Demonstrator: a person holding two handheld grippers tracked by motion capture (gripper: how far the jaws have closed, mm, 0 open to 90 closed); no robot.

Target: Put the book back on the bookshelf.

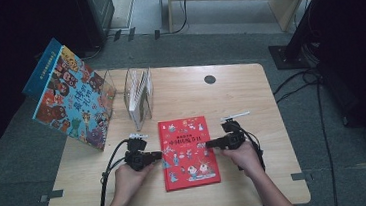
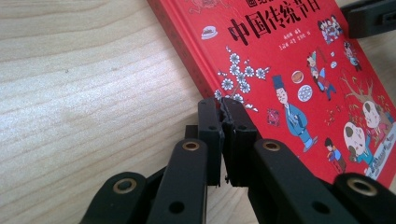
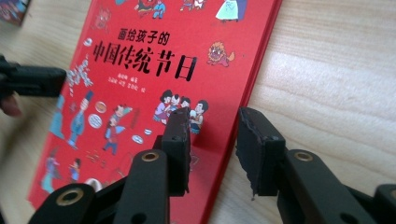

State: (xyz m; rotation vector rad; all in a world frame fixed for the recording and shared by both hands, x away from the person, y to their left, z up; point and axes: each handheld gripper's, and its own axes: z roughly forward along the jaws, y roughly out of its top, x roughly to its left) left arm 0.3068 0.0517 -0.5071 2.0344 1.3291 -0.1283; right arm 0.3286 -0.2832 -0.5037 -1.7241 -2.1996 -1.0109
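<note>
Nearest the person's edge of the wooden table (image 1: 257, 176), a red picture book (image 1: 188, 151) lies flat with its cover up, and both grippers work at its two long sides. At the book's left edge, the left gripper (image 1: 156, 155) has its jaws pressed together, tips touching the corner of the red cover where it meets the wood; the left gripper view shows no gap between the pads and nothing clamped between them. At the book's right edge, the right gripper (image 1: 210, 143) stands partly open; the right gripper view shows one jaw over the cover and the other over bare wood, so that the book's edge runs between them, with the pads not pressing on it. Beyond the book's upper left corner stands a clear book rack (image 1: 130, 90) with a few thin books (image 1: 139, 98) upright in it. Left of the rack, farther from the red book, a large colourful picture book (image 1: 72, 97) leans tilted at the table's left edge. Beyond the red book, near the far edge, a small dark round hole (image 1: 210, 79) sits in the tabletop.
</note>
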